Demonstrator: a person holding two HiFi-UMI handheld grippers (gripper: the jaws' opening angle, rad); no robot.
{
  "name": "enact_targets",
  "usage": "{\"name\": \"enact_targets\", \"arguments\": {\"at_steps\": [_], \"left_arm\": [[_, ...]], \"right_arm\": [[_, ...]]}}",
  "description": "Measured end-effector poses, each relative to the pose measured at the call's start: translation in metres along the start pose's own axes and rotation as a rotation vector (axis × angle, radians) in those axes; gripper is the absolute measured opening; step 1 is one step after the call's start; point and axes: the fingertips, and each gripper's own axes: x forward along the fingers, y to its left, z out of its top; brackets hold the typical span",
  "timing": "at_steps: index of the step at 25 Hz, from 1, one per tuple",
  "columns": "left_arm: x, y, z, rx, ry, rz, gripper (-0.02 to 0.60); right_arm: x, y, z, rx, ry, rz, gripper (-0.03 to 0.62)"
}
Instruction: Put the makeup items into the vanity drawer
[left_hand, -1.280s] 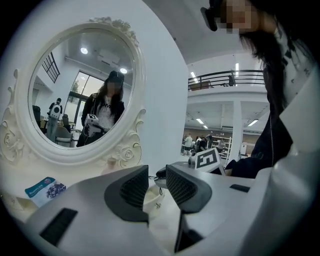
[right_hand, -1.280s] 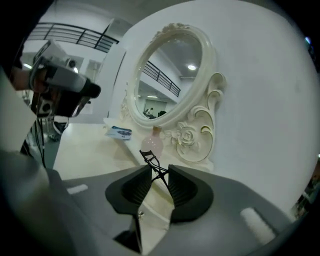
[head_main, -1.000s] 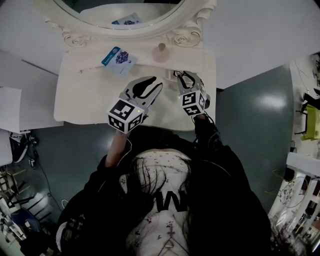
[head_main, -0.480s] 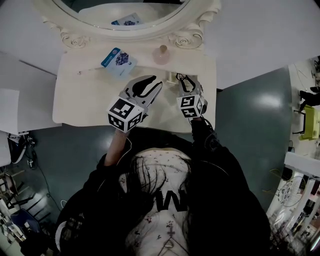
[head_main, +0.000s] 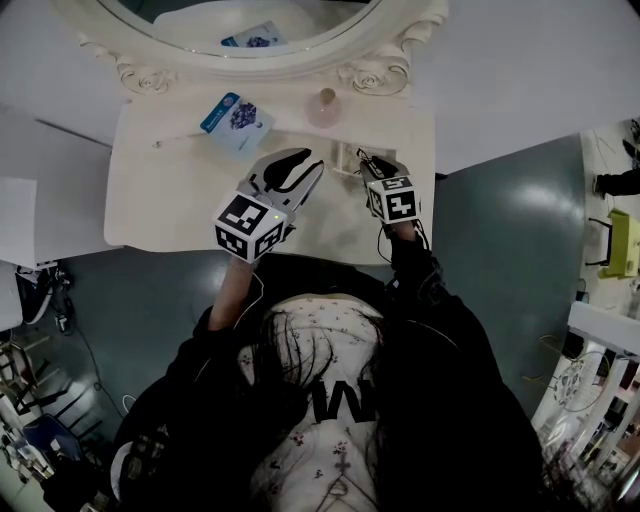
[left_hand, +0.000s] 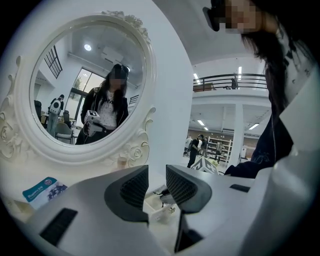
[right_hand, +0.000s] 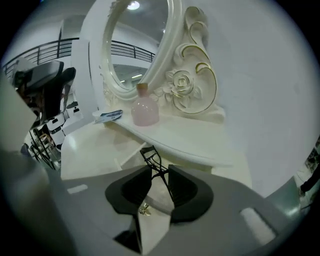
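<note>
– Two grippers over the desk (head_main: 170, 190): how do their tongs stand?

– The right gripper (head_main: 367, 160) is clenched on a black eyelash curler (right_hand: 152, 159). The handles sit between the pads and the curved head sticks out past the tips. The left gripper (head_main: 305, 165) is released, with a narrow gap between its pads and nothing in it.

– Where is the curler, then?

– In the air, tilted downward, just above the small drawer (head_main: 345, 158). That drawer is pulled out from under the raised shelf (right_hand: 180, 135) along the desk's back edge, toward the right side. Its gold knob (right_hand: 145, 210) shows low between the right jaws. I can't tell whether the curler touches the drawer.

– And the left gripper?

– It hangs beside the right one, near the middle of the desk, pointing almost level at the mirror (left_hand: 85, 85).

– Anything else up there?

– A pink bottle (head_main: 324, 106) stands on the shelf at the back edge, at the foot of the mirror, behind the drawer. A blue packet (head_main: 236, 117) lies flat near the back edge, left of the middle, well apart from both grippers.
</note>
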Motion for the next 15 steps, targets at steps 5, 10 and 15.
{"name": "enact_targets", "arguments": {"at_steps": [5,10,15], "left_arm": [[0.002,0.010,0.000,-0.017,-0.003,0.016,0.109],[0.007,0.010,0.000,-0.021,-0.004,0.005,0.109],[0.008,0.010,-0.001,-0.021,0.002,0.008,0.109]], "right_arm": [[0.007,0.002,-0.005,-0.010,0.103,0.033,0.114],[0.011,-0.002,0.002,-0.046,0.063,-0.028,0.132],[0.012,-0.002,0.001,-0.043,0.059,-0.029,0.141]]}}
